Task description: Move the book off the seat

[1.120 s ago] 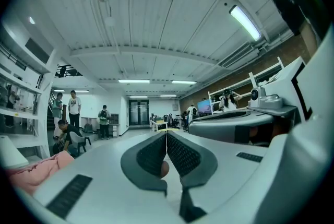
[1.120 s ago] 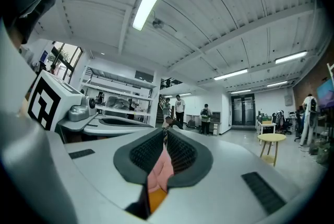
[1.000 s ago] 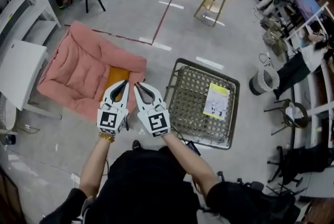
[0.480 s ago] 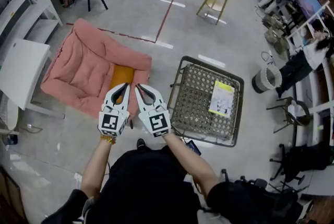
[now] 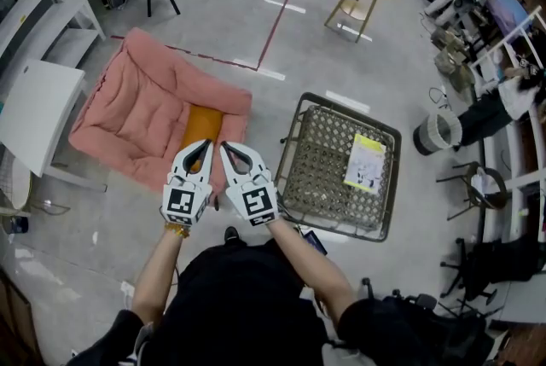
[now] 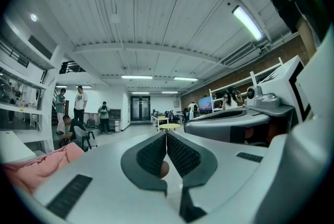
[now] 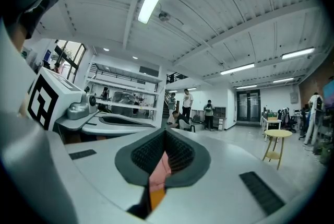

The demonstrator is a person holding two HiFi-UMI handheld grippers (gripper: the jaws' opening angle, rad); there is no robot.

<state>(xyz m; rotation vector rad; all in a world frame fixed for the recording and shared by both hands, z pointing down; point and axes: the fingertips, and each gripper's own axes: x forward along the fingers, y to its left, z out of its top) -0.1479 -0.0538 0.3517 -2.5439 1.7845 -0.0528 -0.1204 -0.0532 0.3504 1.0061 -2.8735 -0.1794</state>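
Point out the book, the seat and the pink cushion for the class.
book (image 5: 365, 162): head view, middle of its cover.
seat (image 5: 320, 164): head view, bare weave left of the book.
cushion (image 5: 145, 104): head view, centre of its padding.

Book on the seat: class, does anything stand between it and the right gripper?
Nothing visible does. The right gripper, whose jaws have just closed on nothing, is held left of the seat; the book lies on its right side, with only the rim and bare weave between.
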